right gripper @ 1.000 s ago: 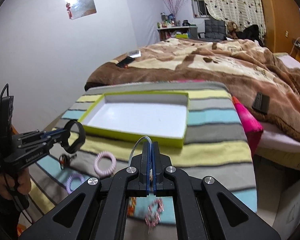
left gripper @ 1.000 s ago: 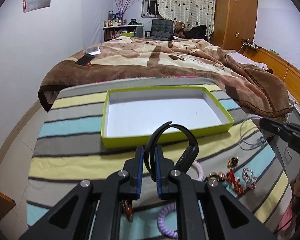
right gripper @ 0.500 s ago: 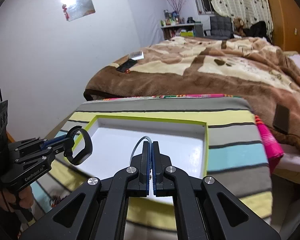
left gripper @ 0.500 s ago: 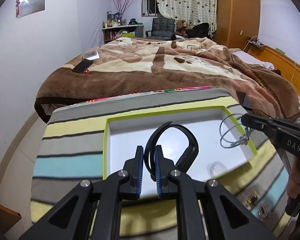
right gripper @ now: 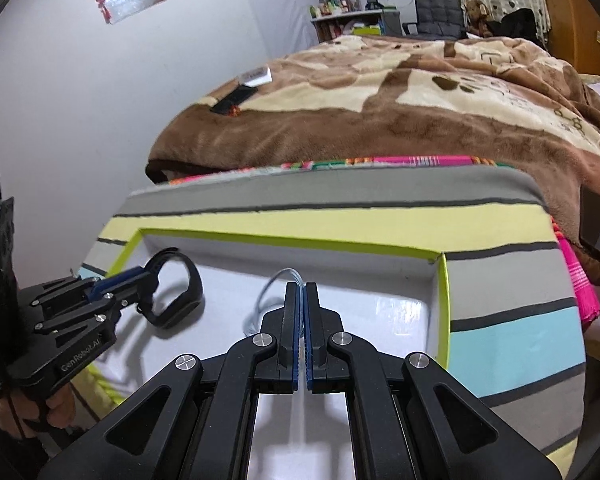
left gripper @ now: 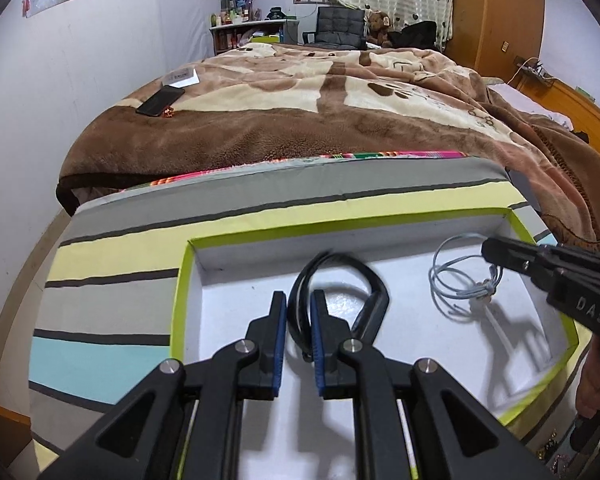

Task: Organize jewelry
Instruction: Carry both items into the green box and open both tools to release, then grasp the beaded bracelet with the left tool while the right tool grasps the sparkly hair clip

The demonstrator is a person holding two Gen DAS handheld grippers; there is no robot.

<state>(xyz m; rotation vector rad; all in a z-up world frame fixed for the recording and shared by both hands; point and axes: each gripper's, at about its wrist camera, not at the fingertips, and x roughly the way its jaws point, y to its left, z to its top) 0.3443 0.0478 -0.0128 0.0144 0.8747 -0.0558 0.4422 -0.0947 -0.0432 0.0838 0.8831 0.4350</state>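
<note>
On your left, the left hand-held gripper [left gripper: 299, 296] is clasped on a black bracelet [left gripper: 374, 280], pinching one side of its band. It is over the left half of the green-rimmed tray [left gripper: 182, 280] on the striped bench [left gripper: 112, 304]. The loop stands on edge, its long axis running straight ahead of the jaws, and the right wrist view suggests its far end rests on the tray floor.

To the right, the right hand-held gripper [right gripper: 301, 288] is clenched on a pale blue cord bracelet [left gripper: 487, 289]. The coils hang off the tip to its left, drooping toward the tray floor.

Both pieces are at the tray, but neither is let go yet. A few small pieces [left gripper: 552, 450], too blurred to name, lie outside the tray at the far right, so I judge the task to be early.
</note>
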